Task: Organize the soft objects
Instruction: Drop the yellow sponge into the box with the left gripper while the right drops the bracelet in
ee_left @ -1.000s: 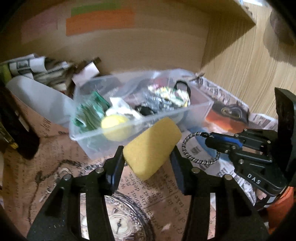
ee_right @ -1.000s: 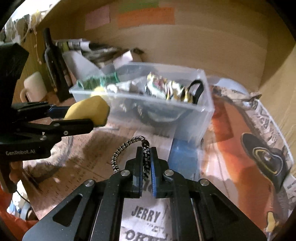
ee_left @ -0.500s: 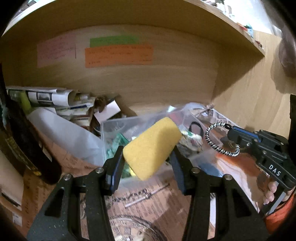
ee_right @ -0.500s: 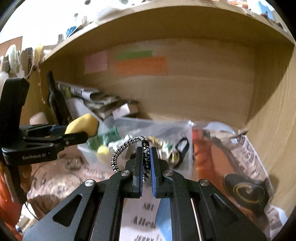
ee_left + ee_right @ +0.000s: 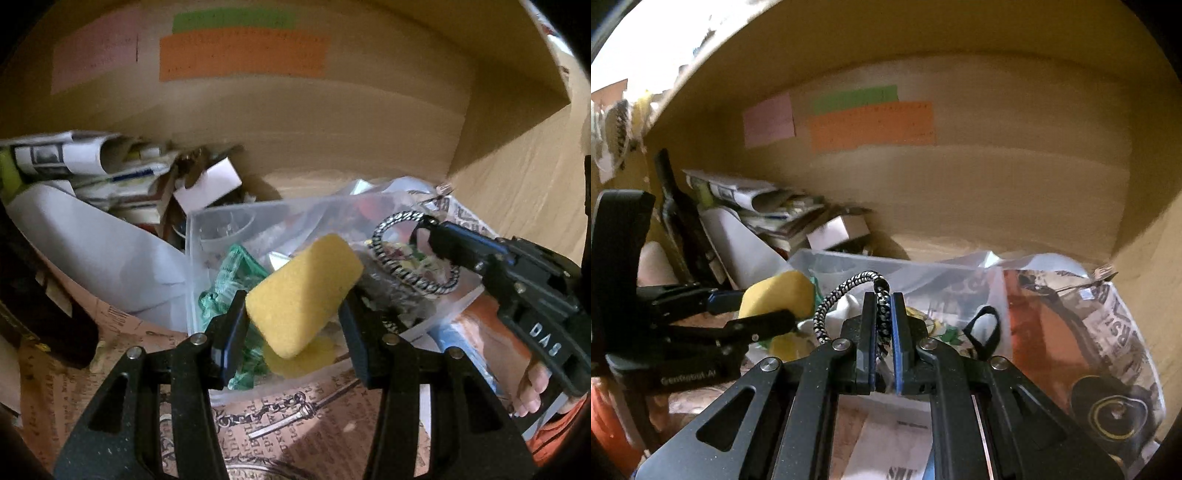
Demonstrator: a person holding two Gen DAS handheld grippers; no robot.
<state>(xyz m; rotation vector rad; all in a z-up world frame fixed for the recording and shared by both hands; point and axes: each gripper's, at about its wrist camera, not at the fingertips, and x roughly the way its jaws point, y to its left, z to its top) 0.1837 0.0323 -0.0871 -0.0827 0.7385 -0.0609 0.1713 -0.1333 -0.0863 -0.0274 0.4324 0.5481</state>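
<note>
Wooden shelving closes the scene, with newspaper (image 5: 295,417) spread over the surface at the bottom of both views. Nearest to you, low centre in the left view, your left gripper (image 5: 293,325) is clamped on a yellow sponge (image 5: 303,291), one end gripped and the rest jutting up to the right. Low centre in the right view, your right gripper (image 5: 884,328) is pinched tight on a black-and-white braided cord loop (image 5: 846,299), which arches up to the left.

Compared with half a second ago, both grips are unchanged, but the clear plastic bin (image 5: 236,225) now sits larger and more central behind the sponge, and the cord loop (image 5: 413,254) hangs at centre right over the bin's contents. Both loads therefore appear to have closed on the bin, so release into it looks like the step in hand.

Farther back, rolled papers (image 5: 88,158) lie at centre left, and coloured notes (image 5: 243,55) occupy the upper centre of the back panel.
</note>
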